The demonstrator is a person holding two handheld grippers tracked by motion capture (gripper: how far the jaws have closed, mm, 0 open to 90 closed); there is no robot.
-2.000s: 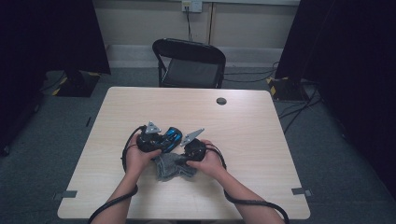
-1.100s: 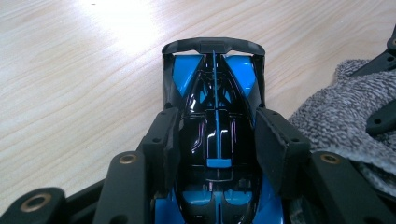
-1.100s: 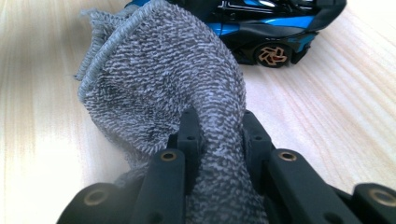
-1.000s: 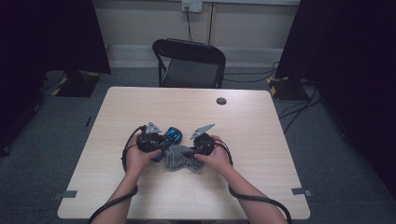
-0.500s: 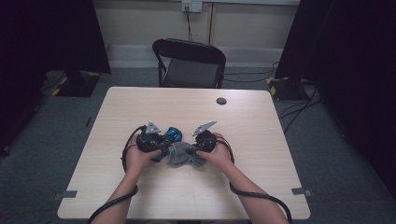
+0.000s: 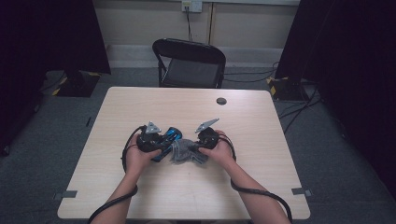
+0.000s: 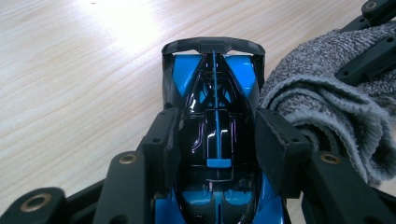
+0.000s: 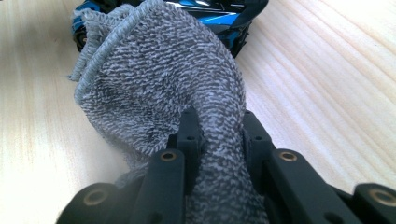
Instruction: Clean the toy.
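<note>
Since two seconds ago, the right gripper is seen shifted rightward and slightly up in the high view, from low centre to a spot level with the left gripper; the grey cloth is drawn along with it. Over the last half second little change is noted.

Left gripper: jaws partly closed, pads pressed on both flanks of the blue and black toy car, which is held at its middle, rear wing toward the top of the left gripper view. In the high view the toy car sits at table centre, just left of the cloth and touching it.

Right gripper: jaws nearly shut, a pinched fold of the grey cloth clamped between them; the cloth is draped against the car's body at the top of the right gripper view.

Surface: pale wood-grain table, a small dark round disc near its far edge. Room: a black folding chair behind the table, grey carpet, dark curtains at both sides, a wall socket at top centre, cables on the floor at right.
</note>
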